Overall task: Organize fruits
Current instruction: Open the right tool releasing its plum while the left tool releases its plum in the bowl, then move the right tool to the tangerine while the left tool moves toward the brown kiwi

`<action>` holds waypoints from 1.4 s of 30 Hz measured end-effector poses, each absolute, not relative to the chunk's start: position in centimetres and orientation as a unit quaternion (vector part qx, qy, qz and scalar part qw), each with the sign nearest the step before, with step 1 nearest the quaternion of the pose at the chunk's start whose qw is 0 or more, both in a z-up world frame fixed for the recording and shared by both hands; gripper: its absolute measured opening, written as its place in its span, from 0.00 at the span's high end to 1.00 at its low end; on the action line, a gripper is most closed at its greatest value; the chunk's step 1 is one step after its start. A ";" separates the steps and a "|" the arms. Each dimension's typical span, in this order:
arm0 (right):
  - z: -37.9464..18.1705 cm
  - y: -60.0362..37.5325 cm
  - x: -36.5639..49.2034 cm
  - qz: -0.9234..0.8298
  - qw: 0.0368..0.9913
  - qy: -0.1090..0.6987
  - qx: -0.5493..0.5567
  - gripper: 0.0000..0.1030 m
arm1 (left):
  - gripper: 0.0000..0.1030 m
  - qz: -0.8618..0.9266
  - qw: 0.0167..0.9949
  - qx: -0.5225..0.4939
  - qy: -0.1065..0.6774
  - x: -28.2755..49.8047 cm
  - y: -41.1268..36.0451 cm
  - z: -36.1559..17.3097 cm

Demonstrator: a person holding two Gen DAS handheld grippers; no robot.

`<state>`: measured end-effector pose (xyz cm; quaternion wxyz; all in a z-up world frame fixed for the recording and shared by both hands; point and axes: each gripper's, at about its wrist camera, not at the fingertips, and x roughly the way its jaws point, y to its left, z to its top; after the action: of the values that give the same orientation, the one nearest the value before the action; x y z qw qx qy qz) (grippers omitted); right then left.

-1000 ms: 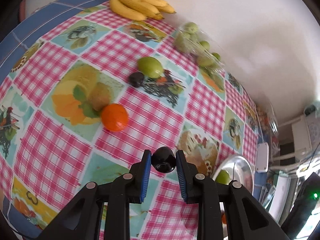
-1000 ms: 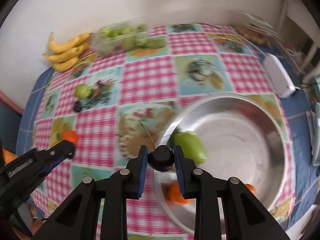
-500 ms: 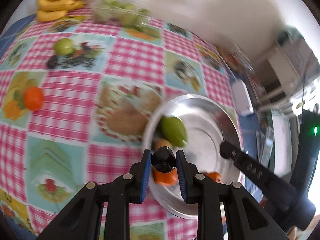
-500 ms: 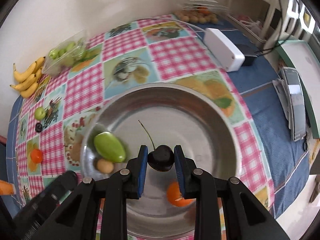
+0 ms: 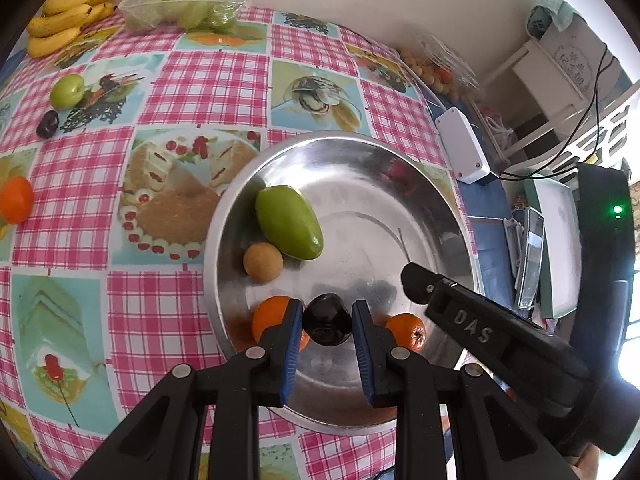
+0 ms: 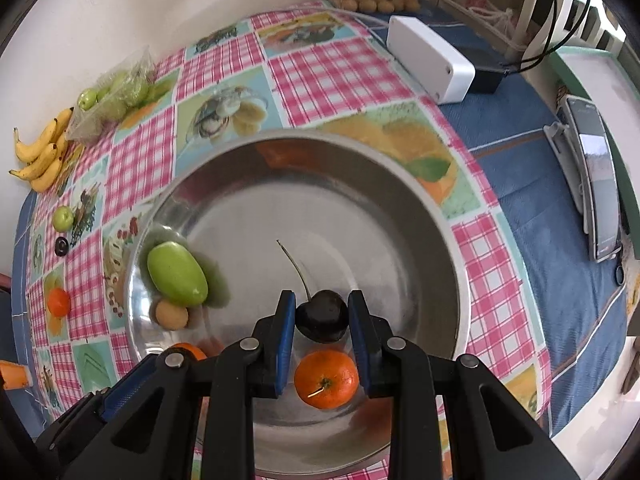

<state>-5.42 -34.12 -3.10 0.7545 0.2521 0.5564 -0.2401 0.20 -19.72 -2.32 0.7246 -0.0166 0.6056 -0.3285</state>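
Both grippers hang over a steel bowl (image 5: 400, 184) (image 6: 440, 248). My left gripper (image 5: 327, 320) is shut on a dark cherry (image 5: 327, 319) above the bowl's near side. My right gripper (image 6: 321, 316) is shut on a dark cherry with a stem (image 6: 322, 316); in the left wrist view its black finger (image 5: 460, 312) reaches in from the right. In the bowl lie a green mango (image 5: 289, 222) (image 6: 177, 274), a small tan fruit (image 5: 263, 262) (image 6: 171, 314) and two oranges (image 5: 405, 331) (image 6: 326, 379). On the cloth remain an orange (image 5: 15, 199), a dark cherry (image 5: 47, 124) and a green fruit (image 5: 67, 86).
Bananas (image 5: 68, 16) and a clear pack of green fruits (image 5: 184, 4) lie at the far left by the wall. A white box (image 5: 462, 150) and a pack of small fruits (image 5: 432, 72) sit beyond the bowl on the right. A phone (image 6: 596, 184) lies at the right.
Both grippers have swept from the checked cloth to over the bowl with their cherries and come lower. The left wrist has rolled. The bowl now fills both views.
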 end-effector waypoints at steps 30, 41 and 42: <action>-2.7 -33.7 -4.6 -0.233 0.767 0.549 0.235 0.36 | 0.23 -0.209 0.774 -0.014 0.598 4.2 -14.3 -1.8; -3.2 -33.4 -3.9 -0.227 0.771 0.558 0.208 0.17 | 0.00 -0.143 0.798 0.005 0.585 5.2 -12.1 -2.7; -3.2 -33.4 -3.9 -0.227 0.771 0.558 0.207 0.17 | 0.00 -0.140 0.799 0.005 0.584 5.3 -11.9 -2.8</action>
<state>-3.89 -33.35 -3.15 0.7713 0.2065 0.5575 -0.2270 5.25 -11.94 -2.78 0.7995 0.0054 0.5840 -0.1404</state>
